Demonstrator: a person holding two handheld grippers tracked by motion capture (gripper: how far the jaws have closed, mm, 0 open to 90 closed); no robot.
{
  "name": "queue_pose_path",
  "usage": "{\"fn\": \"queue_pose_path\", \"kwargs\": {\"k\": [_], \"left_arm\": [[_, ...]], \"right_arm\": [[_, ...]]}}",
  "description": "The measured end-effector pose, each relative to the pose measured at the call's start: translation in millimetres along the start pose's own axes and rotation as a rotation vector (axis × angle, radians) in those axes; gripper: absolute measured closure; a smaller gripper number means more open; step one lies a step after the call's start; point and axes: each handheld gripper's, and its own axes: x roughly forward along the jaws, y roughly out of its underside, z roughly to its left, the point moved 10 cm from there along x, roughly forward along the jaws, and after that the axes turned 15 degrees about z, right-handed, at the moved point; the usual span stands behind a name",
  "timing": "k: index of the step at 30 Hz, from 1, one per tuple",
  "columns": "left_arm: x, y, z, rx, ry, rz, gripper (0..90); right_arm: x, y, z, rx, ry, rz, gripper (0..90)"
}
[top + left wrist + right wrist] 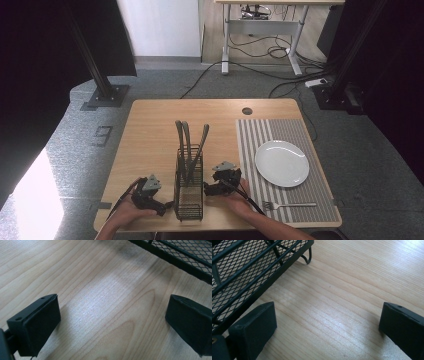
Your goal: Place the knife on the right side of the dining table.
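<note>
A black wire-mesh caddy [189,185] stands near the table's front edge, with three grey utensil handles [186,136] sticking up from its far end. My left gripper [161,206] rests low on the wood to the caddy's left, jaws wide apart over bare tabletop [110,305], open and empty. My right gripper [209,189] lies just right of the caddy, also open over bare wood [329,315]. The caddy's mesh wall [244,272] fills the upper left of the right gripper view, and its edge [185,257] crosses the top right of the left gripper view.
A grey striped placemat [260,135] covers the table's right side and bears a white plate [281,163]. A fork [289,204] lies on the mat's near edge. A round cable hole [247,111] sits at the table's far edge.
</note>
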Motion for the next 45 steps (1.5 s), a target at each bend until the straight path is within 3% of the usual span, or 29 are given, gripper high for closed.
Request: {"fn": "queue_pose_path", "kwargs": {"k": [16,20,25,29,32,38,45], "left_arm": [[-0.2,0.4,0.0,0.001,0.001,0.000,0.0],[-0.3,0.5,0.1,0.001,0.000,0.000,0.0],[-0.4,0.7,0.1,0.003,0.001,0.001,0.0],[-0.4,0.7,0.1,0.003,0.001,0.001,0.0],[-0.4,0.7,0.1,0.003,0.001,0.001,0.0],[-0.5,0.8,0.1,0.005,0.001,0.002,0.0],[-0.5,0.8,0.1,0.005,0.001,0.002,0.0]], "right_arm": [[-0.3,0.4,-0.3,0.007,0.004,0.000,0.4],[-1.7,1.0,-1.5,0.035,0.017,-0.006,3.3],[-7.1,-0.7,-1.0,0.072,-0.032,-0.014,6.5],[-20.8,-1.4,1.8,0.110,-0.079,-0.022,8.0],[-32.9,-5.4,1.9,0.107,-0.095,-0.059,9.7],[-64.5,-19.0,-13.3,0.137,-0.120,-0.154,12.7],[-89.9,-30.0,-26.8,0.129,-0.132,-0.206,13.0]]}}
